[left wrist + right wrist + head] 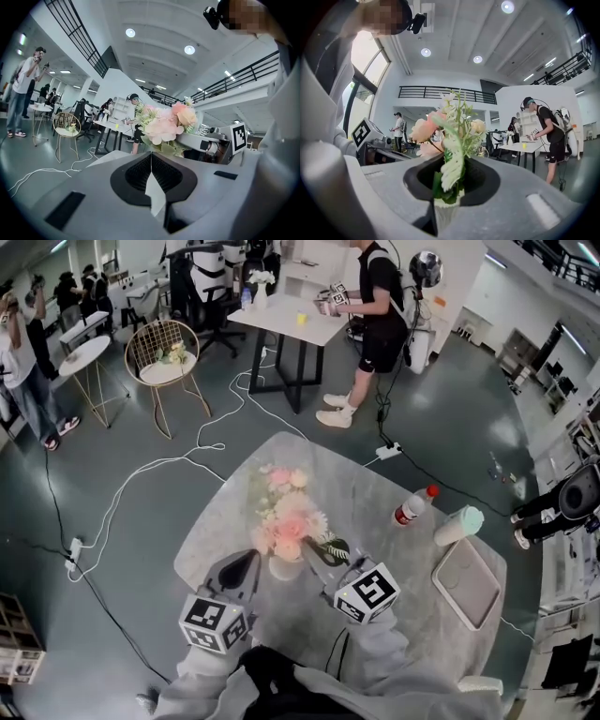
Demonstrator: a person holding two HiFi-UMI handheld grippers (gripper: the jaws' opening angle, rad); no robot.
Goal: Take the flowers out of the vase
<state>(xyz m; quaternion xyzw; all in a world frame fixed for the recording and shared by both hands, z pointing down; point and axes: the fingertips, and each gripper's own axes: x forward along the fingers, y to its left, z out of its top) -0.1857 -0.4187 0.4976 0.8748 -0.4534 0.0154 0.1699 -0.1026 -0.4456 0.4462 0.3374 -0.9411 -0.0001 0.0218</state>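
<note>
Far back left: wire chair (167,357) on grey floor. Nearer: marble table (375,474).

Left gripper (248,563): low at near table edge, just left of vase (284,568). Jaws together, tips meeting, nothing pinched. Pale sliver visible through gap behind tips, unclear what. Tilted slightly down, aimed toward the blooms. Touching vase or not: can't tell.

Flowers (286,517): in the white vase, toward the table's near edge, between the two grippers. Pink and cream blooms, green leaves. Not out yet.

Right gripper (319,551): just right of vase, held level, at stem height above the rim. Jaws nearly closed, clamped on green stems and leaves of the bunch. Ribbed vase body directly below the jaws in right gripper view.

Further right, well apart from vase: bottle (413,506) with red cap, then cup (458,524) with pale green top, close together. Nearer the front, at right table edge: white square tray (466,582).

Beyond table, top right of centre: person (375,306) in black at a white desk (291,320).
</note>
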